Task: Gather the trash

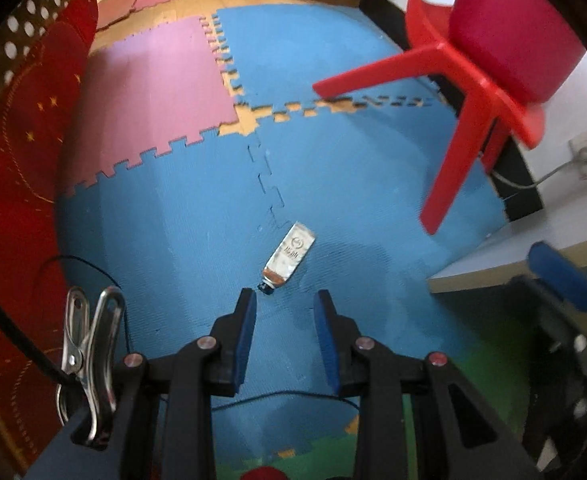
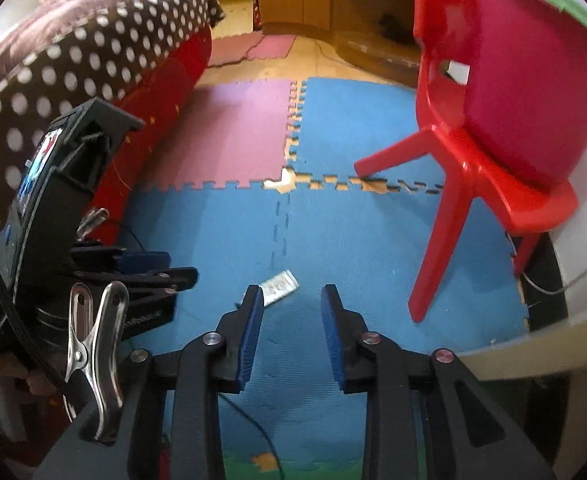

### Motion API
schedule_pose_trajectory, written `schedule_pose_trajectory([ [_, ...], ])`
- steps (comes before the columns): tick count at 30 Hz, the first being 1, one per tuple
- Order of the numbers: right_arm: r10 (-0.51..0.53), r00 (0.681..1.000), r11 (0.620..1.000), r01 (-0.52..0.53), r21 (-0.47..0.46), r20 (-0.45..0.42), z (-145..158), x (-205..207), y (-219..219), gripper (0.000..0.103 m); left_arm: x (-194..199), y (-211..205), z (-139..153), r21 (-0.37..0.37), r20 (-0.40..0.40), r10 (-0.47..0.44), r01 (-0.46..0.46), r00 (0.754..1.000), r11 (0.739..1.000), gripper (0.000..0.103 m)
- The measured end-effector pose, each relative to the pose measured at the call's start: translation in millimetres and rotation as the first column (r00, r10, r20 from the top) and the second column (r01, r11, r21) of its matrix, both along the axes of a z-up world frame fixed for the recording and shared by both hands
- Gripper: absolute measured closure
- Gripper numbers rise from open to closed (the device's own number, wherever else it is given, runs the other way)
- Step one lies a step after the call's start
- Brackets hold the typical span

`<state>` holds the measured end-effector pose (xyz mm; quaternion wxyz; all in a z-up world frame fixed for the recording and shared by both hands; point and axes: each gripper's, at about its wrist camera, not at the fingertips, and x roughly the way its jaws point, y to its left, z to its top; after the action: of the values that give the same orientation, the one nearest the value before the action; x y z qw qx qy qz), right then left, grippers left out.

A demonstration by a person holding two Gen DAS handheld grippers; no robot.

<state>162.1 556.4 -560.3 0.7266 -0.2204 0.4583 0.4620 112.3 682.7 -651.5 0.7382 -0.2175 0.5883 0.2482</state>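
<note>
A flattened silver tube (image 1: 289, 258) lay on the blue foam mat (image 1: 197, 216), and I take it as the landmark for all places. It had a dark cap at its near end and printed marks on its body. Its far end almost reached the toothed seam where two blue tiles joined.

The left gripper (image 1: 285, 300) hung just before the cap of the tube, with its two blue-padded jaws spread wide and nothing between them. The cap was close to the left pad but did not touch it.

In the right wrist view, the right gripper (image 2: 292, 295) was also spread wide and held nothing. The tube (image 2: 280, 286) showed just behind its left finger, partly hidden by it. The left tool body was to the left of the tube in this view.

A red plastic chair (image 1: 465, 80) stood to the right and beyond the tube, well apart. A pink mat tile (image 1: 153, 92) lay beyond the tube on the left.
</note>
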Motion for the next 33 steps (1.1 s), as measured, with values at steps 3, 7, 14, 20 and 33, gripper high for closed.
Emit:
schedule_pose_trajectory([
  [3,0.023,1.000,0.999,-0.023,-0.042,0.008,-20,6,1,0.072,3,2,-31,-0.011,-0.013,-0.029,0.029,0.999,1.000,0.063],
  [7,0.047,0.998,0.997,-0.049,-0.054,-0.035,-37,17,0,0.072,7,8,-65,-0.040,-0.019,-0.043,0.042,0.999,0.998,0.063],
  [14,0.047,0.997,0.992,-0.054,-0.116,-0.062,-64,39,13,0.072,23,15,-110,-0.072,-0.017,-0.087,0.085,0.996,0.994,0.054],
  [20,0.014,0.995,0.992,-0.026,-0.125,-0.099,-82,51,16,0.072,39,17,-153,-0.103,-0.047,-0.181,0.175,0.982,0.979,0.053],
  [33,0.004,0.993,0.994,-0.017,-0.108,-0.116,-93,57,24,0.072,52,23,-206,-0.063,-0.138,-0.222,0.215,0.965,0.975,0.053],
])
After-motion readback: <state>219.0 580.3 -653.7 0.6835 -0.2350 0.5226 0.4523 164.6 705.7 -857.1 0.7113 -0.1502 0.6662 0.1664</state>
